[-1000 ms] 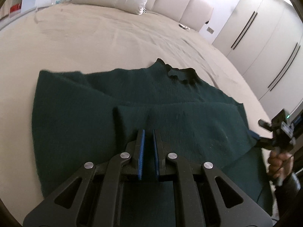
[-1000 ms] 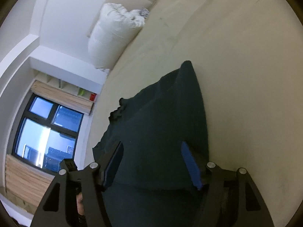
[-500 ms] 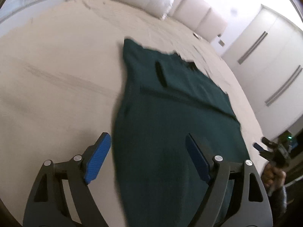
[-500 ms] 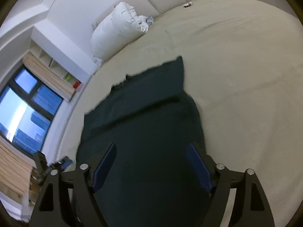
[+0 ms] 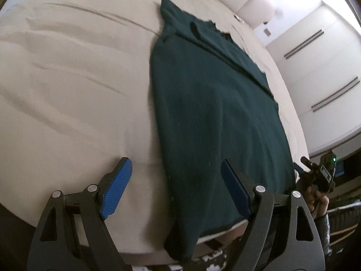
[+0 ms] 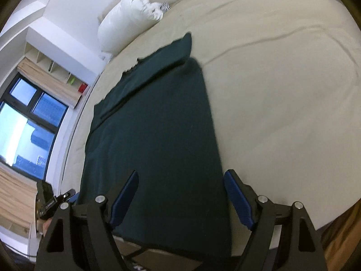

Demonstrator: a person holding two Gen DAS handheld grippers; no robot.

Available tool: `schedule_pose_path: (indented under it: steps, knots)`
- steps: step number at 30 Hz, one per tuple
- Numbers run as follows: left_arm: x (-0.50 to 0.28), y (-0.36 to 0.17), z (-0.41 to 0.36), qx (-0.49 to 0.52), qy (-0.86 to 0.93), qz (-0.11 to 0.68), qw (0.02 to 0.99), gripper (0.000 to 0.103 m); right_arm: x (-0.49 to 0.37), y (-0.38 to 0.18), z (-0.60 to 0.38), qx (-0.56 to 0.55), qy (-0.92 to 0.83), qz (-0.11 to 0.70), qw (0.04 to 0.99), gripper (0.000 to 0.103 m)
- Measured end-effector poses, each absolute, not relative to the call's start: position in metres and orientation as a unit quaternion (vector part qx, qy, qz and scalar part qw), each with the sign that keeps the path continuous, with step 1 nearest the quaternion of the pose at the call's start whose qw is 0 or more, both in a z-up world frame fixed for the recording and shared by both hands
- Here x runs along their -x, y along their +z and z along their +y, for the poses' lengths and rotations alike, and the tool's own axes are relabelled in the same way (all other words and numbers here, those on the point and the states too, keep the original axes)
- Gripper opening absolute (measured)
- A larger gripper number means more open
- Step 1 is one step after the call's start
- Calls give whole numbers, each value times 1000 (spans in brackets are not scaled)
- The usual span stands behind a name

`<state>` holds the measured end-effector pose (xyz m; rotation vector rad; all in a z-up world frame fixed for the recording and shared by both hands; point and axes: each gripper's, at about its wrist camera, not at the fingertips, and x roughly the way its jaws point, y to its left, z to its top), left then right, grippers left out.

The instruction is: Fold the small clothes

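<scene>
A wide bed with a beige, faintly creased cover (image 5: 74,85) fills both views, with a puffy white pillow (image 6: 126,20) at the padded headboard and white wardrobe doors off to one side. On the cover lies the dark green knitted sweater (image 5: 216,113), now a long narrow panel running from the headboard end toward the foot of the bed, its hem spilling over the mattress edge.

A second ago the left gripper (image 5: 176,189) was pinched shut over the knit, with the garment spread much wider on the bed. Its blue-padded jaws now stand wide apart and hold nothing, so the fold it carried looks laid down and released; lengthwise folding seems done, and a crosswise fold likely comes next.

The left gripper hovers at the hem end, straddling the sweater's left edge: one pad is over bare cover, the other over the knit. The right gripper (image 6: 180,198) is likewise spread wide and empty, above the hem end, one pad over the fabric and the other just past the right edge.
</scene>
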<state>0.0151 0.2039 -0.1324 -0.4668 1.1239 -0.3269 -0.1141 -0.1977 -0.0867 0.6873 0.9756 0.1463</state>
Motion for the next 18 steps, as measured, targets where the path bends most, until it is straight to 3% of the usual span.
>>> schedule_pose_path:
  steps: [10, 11, 13, 15, 18]
  knots:
    - [13, -144, 200, 250, -197, 565, 761, 80, 122, -92, -203, -348, 79, 461, 812, 77]
    - [15, -146, 200, 252, -196, 566, 760, 77, 123, -93, -205, -353, 79, 463, 810, 77]
    - [12, -148, 201, 257, -194, 567, 758, 61, 127, -92, -206, -355, 81, 467, 806, 77]
    - [5, -152, 202, 262, -195, 574, 751, 31, 131, -90, -207, -350, 81, 472, 805, 75]
    - [0, -155, 199, 256, -200, 582, 746, 30, 134, -91, -210, -351, 84, 480, 800, 75]
